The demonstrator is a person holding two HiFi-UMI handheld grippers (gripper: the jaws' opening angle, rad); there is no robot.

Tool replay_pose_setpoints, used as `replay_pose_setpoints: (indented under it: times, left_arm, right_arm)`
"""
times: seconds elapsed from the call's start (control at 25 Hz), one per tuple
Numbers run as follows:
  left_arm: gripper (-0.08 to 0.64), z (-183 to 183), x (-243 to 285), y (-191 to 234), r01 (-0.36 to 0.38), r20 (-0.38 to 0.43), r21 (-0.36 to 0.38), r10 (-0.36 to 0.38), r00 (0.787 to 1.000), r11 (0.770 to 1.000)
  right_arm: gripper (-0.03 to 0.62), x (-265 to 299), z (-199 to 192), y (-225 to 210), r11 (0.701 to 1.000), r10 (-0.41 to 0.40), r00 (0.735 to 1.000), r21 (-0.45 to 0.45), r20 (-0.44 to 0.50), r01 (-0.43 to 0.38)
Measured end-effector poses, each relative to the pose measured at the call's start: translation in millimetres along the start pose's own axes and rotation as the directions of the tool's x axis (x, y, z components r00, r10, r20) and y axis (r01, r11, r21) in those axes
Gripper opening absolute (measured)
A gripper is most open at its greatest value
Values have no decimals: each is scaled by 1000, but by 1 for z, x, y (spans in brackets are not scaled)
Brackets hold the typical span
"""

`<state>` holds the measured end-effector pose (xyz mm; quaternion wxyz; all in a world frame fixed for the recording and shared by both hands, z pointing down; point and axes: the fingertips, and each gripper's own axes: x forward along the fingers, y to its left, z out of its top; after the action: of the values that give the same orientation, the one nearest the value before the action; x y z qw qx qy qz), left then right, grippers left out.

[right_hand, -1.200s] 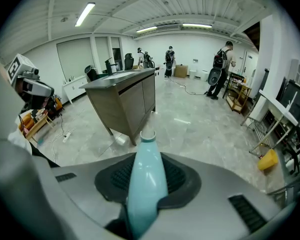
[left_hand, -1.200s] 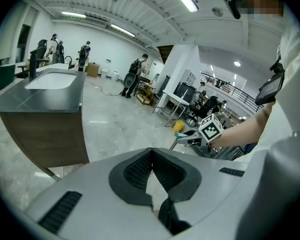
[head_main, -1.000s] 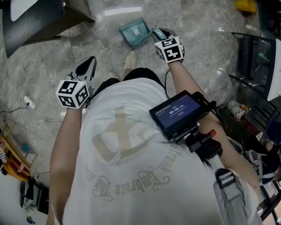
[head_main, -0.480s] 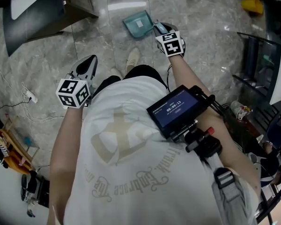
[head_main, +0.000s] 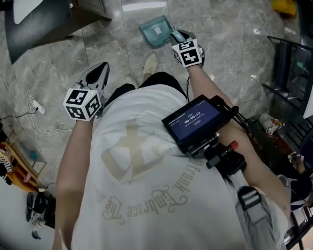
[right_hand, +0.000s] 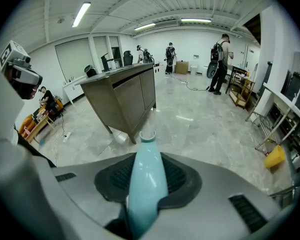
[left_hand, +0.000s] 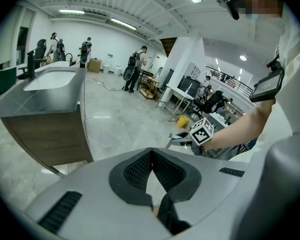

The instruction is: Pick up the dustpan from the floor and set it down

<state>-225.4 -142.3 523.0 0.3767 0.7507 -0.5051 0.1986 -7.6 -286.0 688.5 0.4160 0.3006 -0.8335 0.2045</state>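
At twelve o'clock in the head view, gripping the teal dustpan (head_main: 156, 29) by its handle with the right gripper (head_main: 177, 36). Pan end out toward eleven, handle running back toward five, low over the floor (head_main: 224, 35); touching or not, cannot tell. Left gripper (head_main: 98, 71) well apart at nine. In the left gripper view, fingers (left_hand: 135, 172) closed on nothing. In the right gripper view, fingers (right_hand: 177, 176) clamped on the handle (right_hand: 147, 184), pointing straight ahead to twelve. Judged a right-hand job: lower along that axis.

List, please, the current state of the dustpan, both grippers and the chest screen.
dustpan, held by its handle
right gripper, shut on the dustpan's handle
left gripper, shut, nothing between its jaws
screen, lit
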Motion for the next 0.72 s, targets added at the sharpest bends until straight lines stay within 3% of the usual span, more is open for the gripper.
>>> replay_pose_setpoints:
  times: [0.44,0.72]
  left_arm:
    - [11,-1,4,-5,8,6,14,-8,1000,1000]
    - [11,0,9,-4,25,8,15,-25,1000,1000]
  right_arm:
    - [124,9,-33,41,993,58,995,-94,-83,-66]
    - [128,8,-38,39,995,62,994,-77,-94,-69]
